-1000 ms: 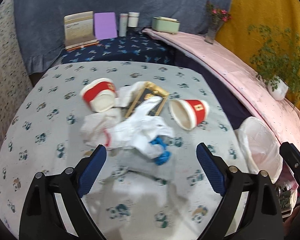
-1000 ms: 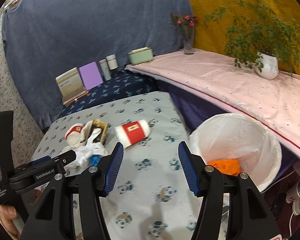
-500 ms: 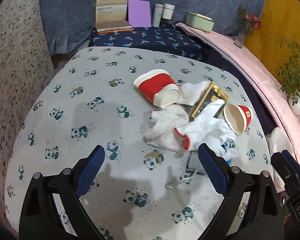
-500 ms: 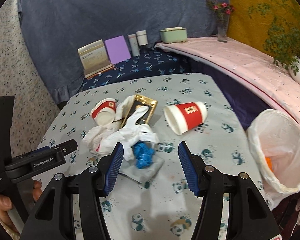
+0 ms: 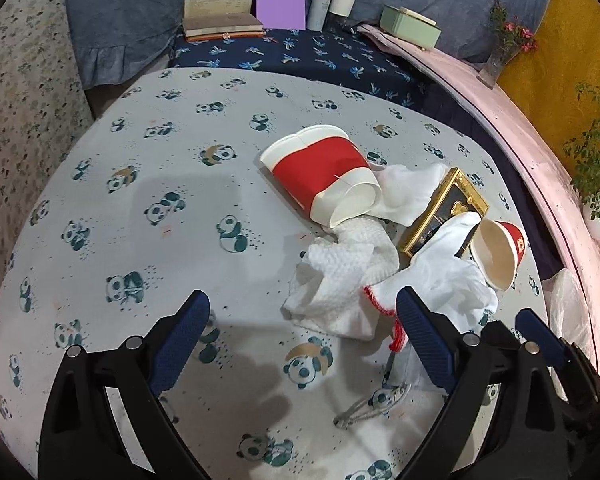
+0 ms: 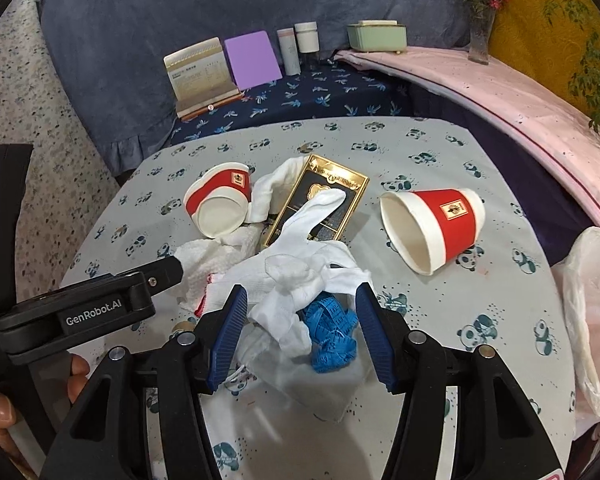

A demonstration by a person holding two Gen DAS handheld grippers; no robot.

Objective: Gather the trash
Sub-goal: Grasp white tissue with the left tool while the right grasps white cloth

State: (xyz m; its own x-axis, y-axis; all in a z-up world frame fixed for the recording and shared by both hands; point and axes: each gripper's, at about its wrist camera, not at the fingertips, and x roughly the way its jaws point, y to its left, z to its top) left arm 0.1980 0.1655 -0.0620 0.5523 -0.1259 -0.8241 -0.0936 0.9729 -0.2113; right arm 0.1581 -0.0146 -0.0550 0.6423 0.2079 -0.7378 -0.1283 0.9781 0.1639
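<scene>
Leftmost, the left gripper (image 5: 302, 324) hangs with jaws wide and empty over the panda-print tablecloth (image 5: 140, 208), just left of the trash heap: a crushed paper cup (image 5: 324, 174), crumpled tissue (image 5: 340, 276), white glove (image 6: 300, 248) and gold-edged box (image 6: 320, 204). Right of it, the right gripper (image 6: 298, 320) stands half-wide above the glove and blue tape (image 6: 332, 332), gripping nothing. Farther right lie a second cup (image 6: 436, 224) and the bin bag (image 6: 592, 300).

wall: yellow (image 6: 540, 12) | drape: blue (image 6: 160, 12) | floor: speckled (image 6: 40, 92)

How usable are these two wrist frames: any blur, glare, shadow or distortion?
Left wrist: sharp, strong fisheye bending the table edge, soft shadows by the left gripper. Right wrist: sharp, dark corner vignette, mild glare on the gold box.
</scene>
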